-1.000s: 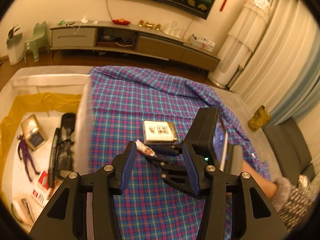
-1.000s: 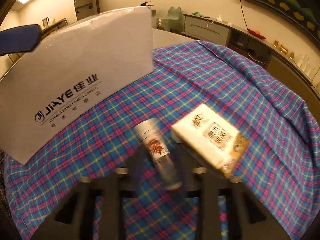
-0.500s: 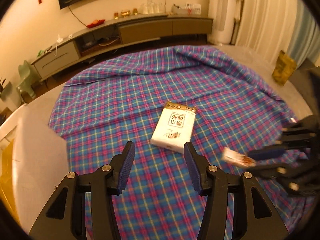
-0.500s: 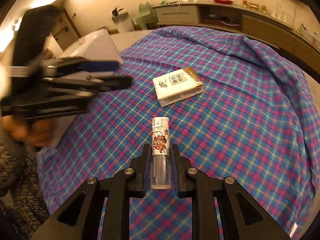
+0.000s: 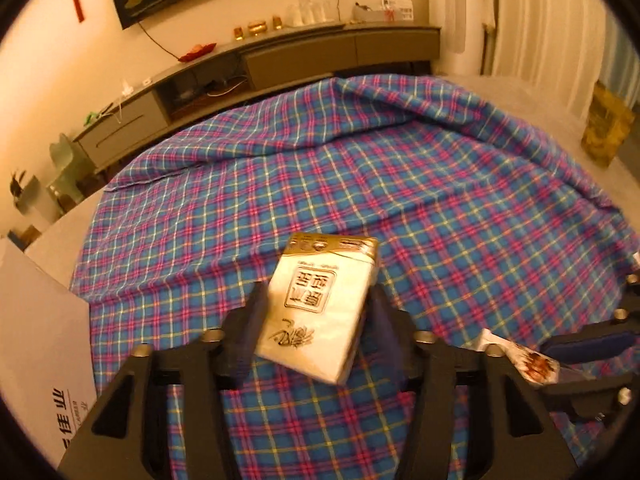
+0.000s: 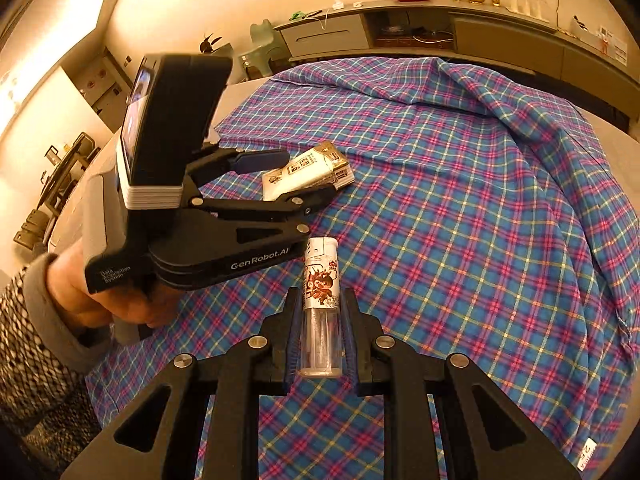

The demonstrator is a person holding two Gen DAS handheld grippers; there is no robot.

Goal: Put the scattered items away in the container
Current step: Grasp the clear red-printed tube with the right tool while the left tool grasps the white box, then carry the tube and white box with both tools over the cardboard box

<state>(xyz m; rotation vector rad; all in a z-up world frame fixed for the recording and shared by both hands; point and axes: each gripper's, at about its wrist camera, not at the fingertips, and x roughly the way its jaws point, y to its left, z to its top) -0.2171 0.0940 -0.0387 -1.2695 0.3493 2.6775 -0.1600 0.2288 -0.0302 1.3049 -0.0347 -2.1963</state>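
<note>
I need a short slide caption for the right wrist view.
Right gripper holds a lighter while left gripper straddles the tissue pack.

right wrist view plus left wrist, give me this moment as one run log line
right gripper: shut on lighter | left gripper: fingers astride tissue pack, grip unclear | plaid cloth: under both | box: left edge

A white-and-gold pack is lying flat on plaid; a cartoon-printed lighter is sitting clamped lengthwise, clear base rearward.
</note>
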